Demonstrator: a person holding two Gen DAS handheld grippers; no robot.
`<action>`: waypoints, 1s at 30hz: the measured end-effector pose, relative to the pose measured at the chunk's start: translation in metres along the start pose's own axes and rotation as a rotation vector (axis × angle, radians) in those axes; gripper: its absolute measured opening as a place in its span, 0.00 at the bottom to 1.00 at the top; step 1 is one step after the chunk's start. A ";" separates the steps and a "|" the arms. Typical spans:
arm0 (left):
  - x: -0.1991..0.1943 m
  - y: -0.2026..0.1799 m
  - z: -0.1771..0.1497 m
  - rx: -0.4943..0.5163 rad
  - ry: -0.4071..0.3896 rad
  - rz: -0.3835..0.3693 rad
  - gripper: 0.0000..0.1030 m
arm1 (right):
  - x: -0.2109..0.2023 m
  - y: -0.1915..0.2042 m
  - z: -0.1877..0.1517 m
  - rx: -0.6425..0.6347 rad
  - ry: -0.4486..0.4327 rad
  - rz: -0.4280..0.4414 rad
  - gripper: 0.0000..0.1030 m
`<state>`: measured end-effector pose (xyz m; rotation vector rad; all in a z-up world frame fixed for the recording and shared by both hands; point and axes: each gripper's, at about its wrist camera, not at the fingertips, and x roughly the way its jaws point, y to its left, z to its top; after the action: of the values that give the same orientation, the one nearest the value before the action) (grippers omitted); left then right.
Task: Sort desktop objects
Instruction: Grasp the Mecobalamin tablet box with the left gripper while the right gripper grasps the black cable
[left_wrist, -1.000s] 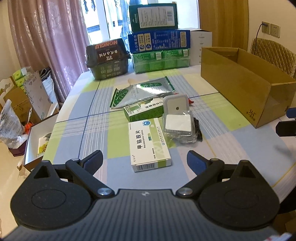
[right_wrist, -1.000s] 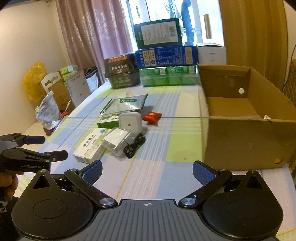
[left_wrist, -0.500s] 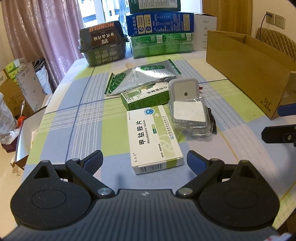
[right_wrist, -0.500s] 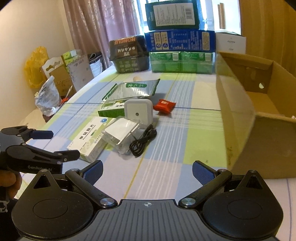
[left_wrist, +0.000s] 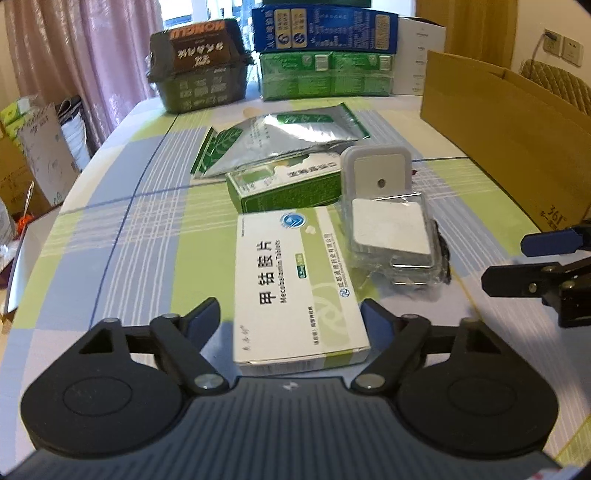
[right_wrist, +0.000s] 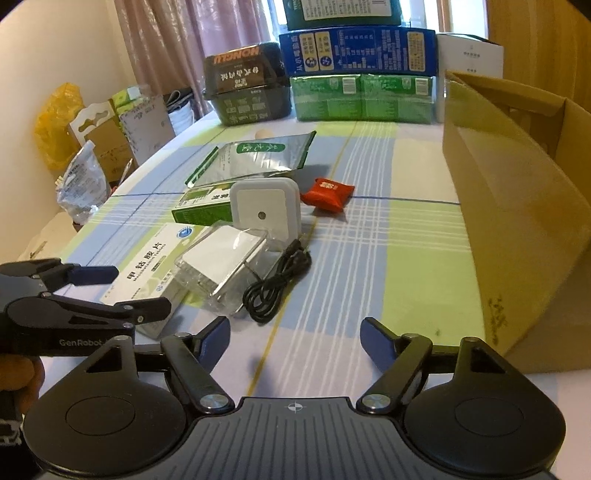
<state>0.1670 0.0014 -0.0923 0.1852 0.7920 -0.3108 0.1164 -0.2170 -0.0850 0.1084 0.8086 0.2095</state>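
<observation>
While both jaw sets stand wide apart with nothing between them, sorting looks barely started, going by how things lie.

Nearest: left hand-held gripper (left_wrist: 290, 317) sits low over the bench (left_wrist: 122, 236), fingers straddling the near end of the white pill box (left_wrist: 295, 284). Not touching it as far as I can tell. My read: that box is the first pick.

Right hand-held gripper (right_wrist: 294, 338) hovers empty over bare cloth, just short of the black cable (right_wrist: 277, 280). No target lined up yet.

Next out, one tight cluster mid-bench:
- clear plastic pack (left_wrist: 391, 236), resting against the pill box's right edge, cable beside and partly under it
- white square plug-in unit (left_wrist: 376, 173), propped upright behind the pack
- green box (left_wrist: 284, 184), touching the far end of the pill box
- foil pouch (left_wrist: 280, 136), lying flat behind the green box
- red sachet (right_wrist: 327, 190), a little apart to the right

Right side: open cardboard carton (right_wrist: 517, 206). What I can see of its inside looks empty, but the floor is mostly hidden. Likely the drop point, can't confirm.

Far edge: stacked boxes (right_wrist: 354, 74) and a dark tub (right_wrist: 243, 88), probably not part of the job.

Done: nothing visible. Left: all seven loose items.
</observation>
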 end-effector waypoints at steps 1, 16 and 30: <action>0.002 0.000 -0.001 -0.005 0.004 -0.002 0.70 | 0.003 0.001 0.001 -0.005 0.002 -0.001 0.73; 0.010 0.004 -0.003 -0.052 -0.016 0.000 0.66 | 0.046 0.019 0.011 -0.096 0.012 -0.013 0.52; -0.008 -0.014 -0.008 -0.095 0.053 0.025 0.65 | 0.020 0.009 -0.004 -0.126 0.030 -0.074 0.10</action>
<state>0.1510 -0.0080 -0.0929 0.1146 0.8542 -0.2455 0.1263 -0.2039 -0.1003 -0.0432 0.8259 0.1915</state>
